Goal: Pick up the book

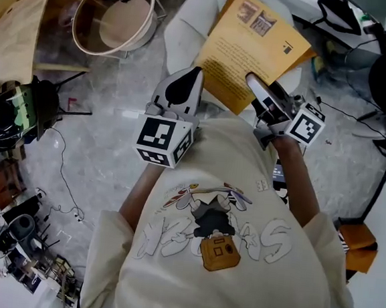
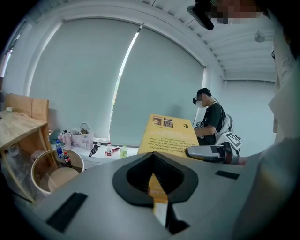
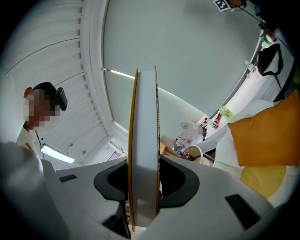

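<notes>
Cream short-slv T-shirt (image 1: 197, 184) w/ cartoon print across the front: pale block lettering, a dark-and-white figure in the middle, an orange-brown camera shape (image 1: 220, 253) under it. Shell of left gripper (image 1: 195, 73) is smooth lt-grey plastic w/ a black teardrop inset on top and a black recess at the jaw roots (small black rect. patches on the flanks too). The right gripper (image 1: 251, 80) has the same grey shell and black inset. Each carries a white cube w/ black square markers: left cube (image 1: 164, 141), right cube (image 1: 307, 125).
</notes>
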Motion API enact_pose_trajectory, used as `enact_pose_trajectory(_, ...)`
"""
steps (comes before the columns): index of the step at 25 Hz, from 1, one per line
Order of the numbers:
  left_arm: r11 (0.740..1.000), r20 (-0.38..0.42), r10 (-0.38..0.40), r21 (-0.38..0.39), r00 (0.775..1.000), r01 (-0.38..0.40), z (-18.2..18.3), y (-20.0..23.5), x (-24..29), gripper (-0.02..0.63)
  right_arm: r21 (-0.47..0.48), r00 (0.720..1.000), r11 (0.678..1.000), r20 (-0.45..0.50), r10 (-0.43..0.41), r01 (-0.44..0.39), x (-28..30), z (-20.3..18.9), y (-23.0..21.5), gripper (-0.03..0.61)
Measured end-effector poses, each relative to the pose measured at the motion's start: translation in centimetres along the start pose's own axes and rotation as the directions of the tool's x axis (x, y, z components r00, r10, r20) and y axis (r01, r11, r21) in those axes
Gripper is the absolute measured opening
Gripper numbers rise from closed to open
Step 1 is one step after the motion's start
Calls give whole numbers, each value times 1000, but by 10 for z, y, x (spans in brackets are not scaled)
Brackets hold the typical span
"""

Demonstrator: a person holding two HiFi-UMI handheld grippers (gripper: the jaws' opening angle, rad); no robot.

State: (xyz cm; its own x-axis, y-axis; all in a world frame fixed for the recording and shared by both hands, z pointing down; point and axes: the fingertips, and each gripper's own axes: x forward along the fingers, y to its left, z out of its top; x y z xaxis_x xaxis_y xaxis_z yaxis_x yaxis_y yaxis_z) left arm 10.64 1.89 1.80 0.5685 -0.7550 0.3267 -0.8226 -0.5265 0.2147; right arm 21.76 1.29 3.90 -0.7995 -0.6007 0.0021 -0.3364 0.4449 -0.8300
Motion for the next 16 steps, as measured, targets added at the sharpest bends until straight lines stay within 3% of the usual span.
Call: enact_pose_trajectory(16, 1000, -14, -6, 14, 1000, 6, -4, -4, -17, 6, -8, 999, 1000, 46, -8, 8, -8, -6, 13, 158)
